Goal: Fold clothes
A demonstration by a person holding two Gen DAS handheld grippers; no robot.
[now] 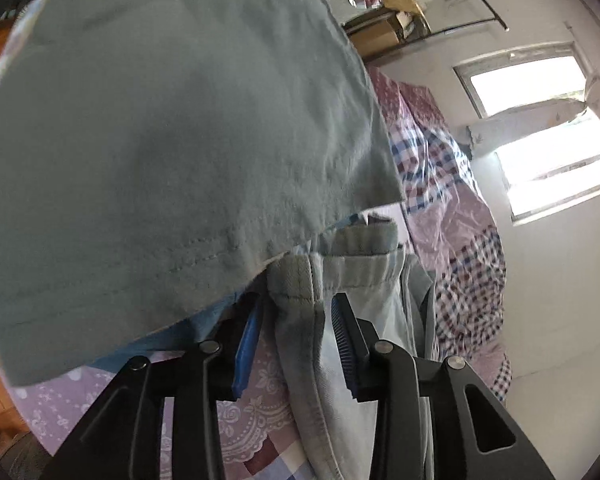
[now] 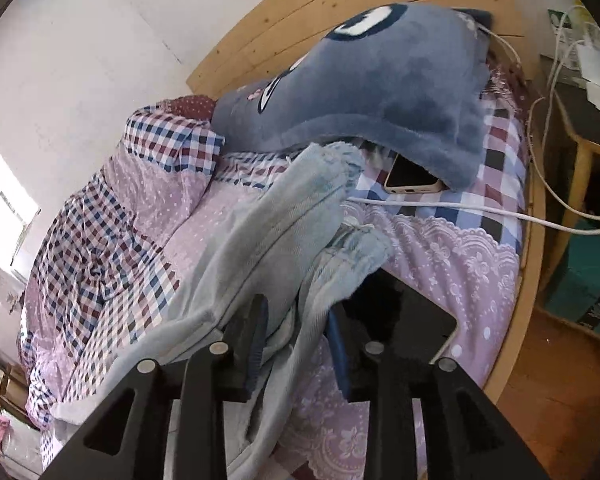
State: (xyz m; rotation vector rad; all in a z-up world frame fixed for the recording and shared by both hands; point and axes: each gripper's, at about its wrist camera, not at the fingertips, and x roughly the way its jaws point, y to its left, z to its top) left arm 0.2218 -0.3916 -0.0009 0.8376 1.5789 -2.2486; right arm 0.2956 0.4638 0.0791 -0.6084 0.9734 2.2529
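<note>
Light blue jeans [image 2: 260, 216] lie crumpled on the bed, legs stretching toward the plush pillow. In the right wrist view my right gripper [image 2: 298, 308] straddles a fold of the denim, and its blue pads [image 2: 258, 344] stand a little off the cloth. In the left wrist view the jeans' waistband [image 1: 300, 280] hangs between the jaws of my left gripper [image 1: 296, 300], with small gaps to each pad [image 1: 246, 340], so both grippers are open. A grey-green garment [image 1: 160, 140] with a stitched hem fills the upper left of that view, close to the lens.
A blue plush pillow [image 2: 380, 88] rests against the wooden headboard [image 2: 300, 12]. Under its edge lies a phone [image 2: 412, 184] with a white cable [image 2: 460, 208]. A black tablet [image 2: 412, 320] sits right of my right gripper. A checked quilt [image 2: 112, 220] is bunched along the wall side.
</note>
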